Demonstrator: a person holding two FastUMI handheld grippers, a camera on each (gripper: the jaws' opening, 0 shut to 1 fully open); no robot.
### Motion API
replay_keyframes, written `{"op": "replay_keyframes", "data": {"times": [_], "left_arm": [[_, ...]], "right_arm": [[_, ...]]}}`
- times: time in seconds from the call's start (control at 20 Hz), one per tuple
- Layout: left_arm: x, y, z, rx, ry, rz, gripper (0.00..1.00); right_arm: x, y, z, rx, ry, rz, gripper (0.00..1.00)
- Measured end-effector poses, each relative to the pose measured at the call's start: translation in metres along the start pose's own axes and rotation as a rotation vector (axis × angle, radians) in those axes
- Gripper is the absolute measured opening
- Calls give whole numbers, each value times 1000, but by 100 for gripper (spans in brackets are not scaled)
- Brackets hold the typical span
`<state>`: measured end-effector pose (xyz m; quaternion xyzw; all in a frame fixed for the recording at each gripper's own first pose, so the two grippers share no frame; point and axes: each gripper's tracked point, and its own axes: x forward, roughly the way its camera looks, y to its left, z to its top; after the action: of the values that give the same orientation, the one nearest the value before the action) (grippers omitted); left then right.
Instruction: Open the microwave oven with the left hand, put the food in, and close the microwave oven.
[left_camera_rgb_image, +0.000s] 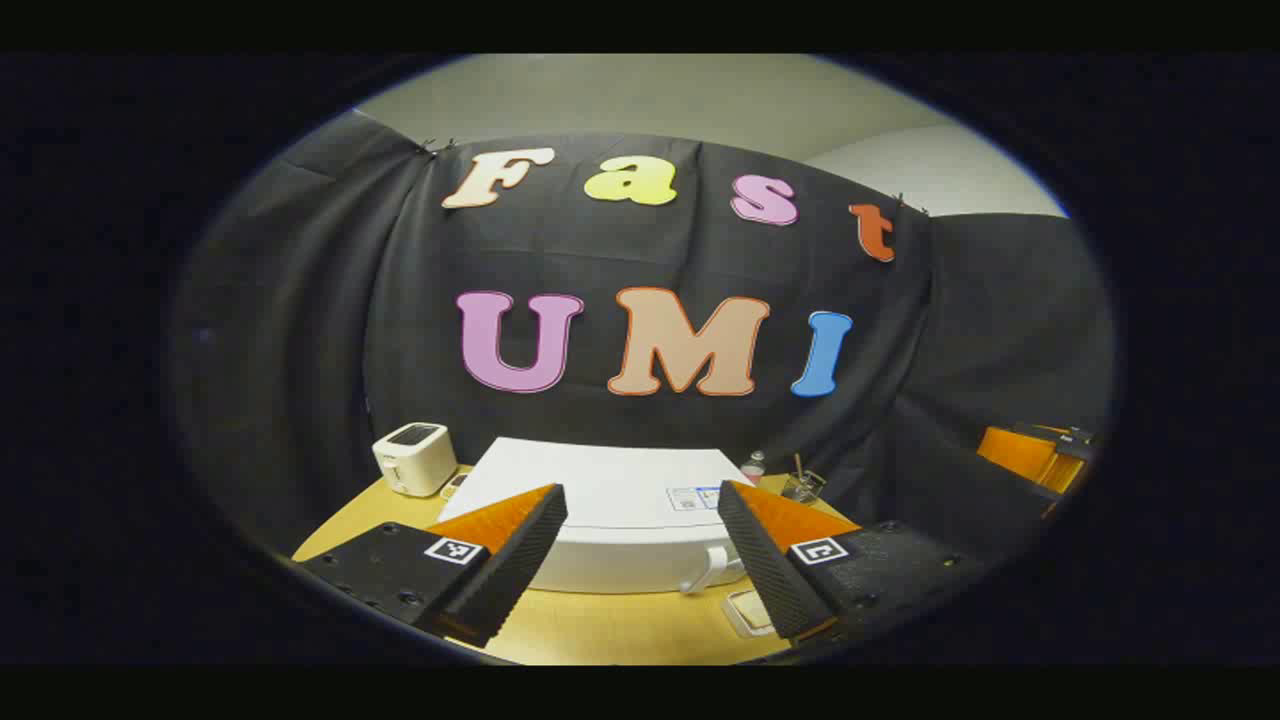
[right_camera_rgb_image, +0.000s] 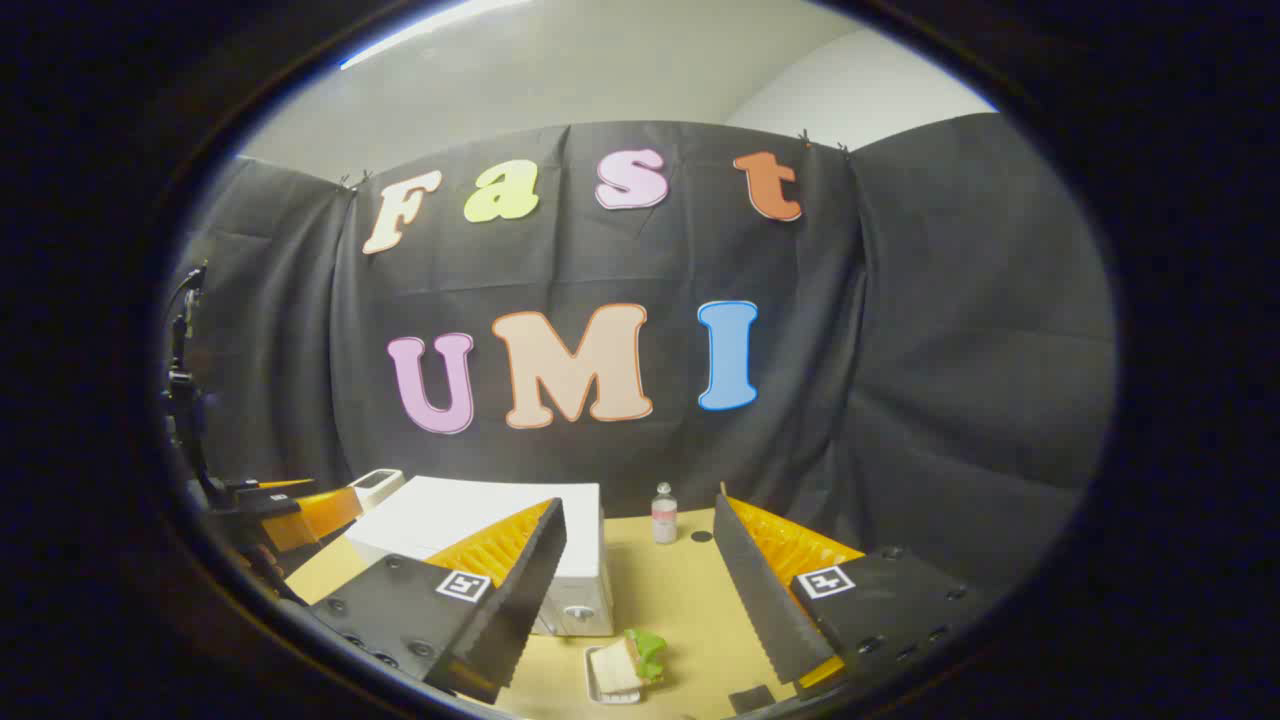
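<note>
Microwave (left_camera_rgb_image: 610, 520) closed, sandwich (right_camera_rgb_image: 630, 662) beside it (both jaws apart)

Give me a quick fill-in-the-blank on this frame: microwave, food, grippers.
1. The door of the white microwave is ____.
2. The sandwich lies on the table in front of the microwave, in a small ____.
3. The left gripper and the right gripper are both ____, holding nothing.
4. The toaster stands on the microwave's ____ side in the left gripper view.

Missing words: closed; tray; open; left
</note>
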<state>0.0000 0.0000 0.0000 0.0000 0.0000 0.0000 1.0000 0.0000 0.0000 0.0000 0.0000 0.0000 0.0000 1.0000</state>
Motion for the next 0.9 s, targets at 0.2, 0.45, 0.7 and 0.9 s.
{"op": "replay_keyframes", "data": {"times": [0.2,0.45,0.7,0.9], "left_arm": [[0,-5,-1,5,4,-8,94],[5,-6,-9,-21,24,-3,96],[6,6,-11,-12,27,31,96],[3,12,-10,17,21,49,96]], "right_arm": [[0,-6,4,6,-9,-7,92],[5,-15,-3,-8,8,-24,95],[10,-17,-5,5,13,-18,92],[16,-20,-11,-4,21,-21,92]]}}
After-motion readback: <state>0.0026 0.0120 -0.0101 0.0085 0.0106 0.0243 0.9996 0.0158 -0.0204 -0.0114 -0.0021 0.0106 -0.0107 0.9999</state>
